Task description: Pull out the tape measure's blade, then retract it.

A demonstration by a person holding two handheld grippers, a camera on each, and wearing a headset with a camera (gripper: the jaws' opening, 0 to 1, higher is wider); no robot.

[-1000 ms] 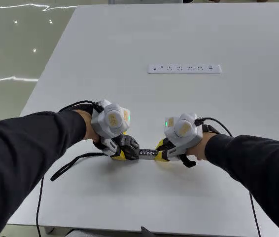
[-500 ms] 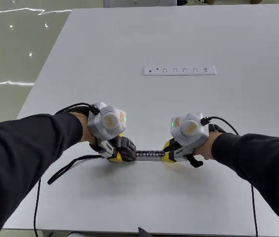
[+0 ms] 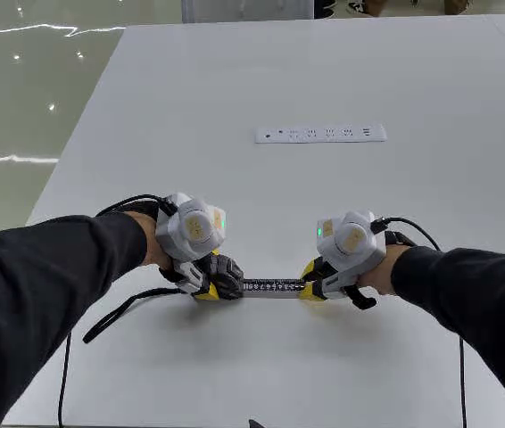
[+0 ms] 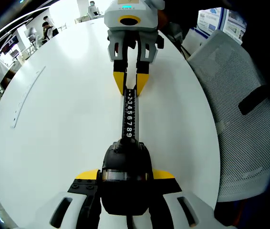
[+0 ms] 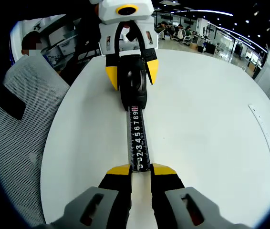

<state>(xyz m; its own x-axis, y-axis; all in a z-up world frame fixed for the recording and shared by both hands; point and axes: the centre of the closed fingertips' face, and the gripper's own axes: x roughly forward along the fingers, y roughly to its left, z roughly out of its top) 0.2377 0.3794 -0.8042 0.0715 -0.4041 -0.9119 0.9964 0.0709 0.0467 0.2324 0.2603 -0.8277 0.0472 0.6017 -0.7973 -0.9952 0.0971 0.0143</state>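
The black tape measure case (image 3: 224, 275) rests on the white table (image 3: 324, 71), held between the yellow-tipped jaws of my left gripper (image 3: 209, 287). In the left gripper view the case (image 4: 125, 176) sits low between the jaws. A short length of the black numbered blade (image 3: 273, 286) runs out to the right. My right gripper (image 3: 310, 287) is shut on the blade's end. The right gripper view shows the blade (image 5: 138, 138) leading from its jaws up to the case (image 5: 133, 86). In the left gripper view the blade (image 4: 129, 119) reaches the right gripper (image 4: 131, 87).
A white power strip (image 3: 320, 135) lies flat further back on the table. A black strap and cable (image 3: 119, 312) trail left of the left gripper. The table's left edge borders a glossy floor (image 3: 20, 98). A mesh chair (image 4: 235, 124) stands beside the table.
The right gripper has moved rightwards, away from the case, and more of the blade is out than a second ago. The left gripper still holds the case.
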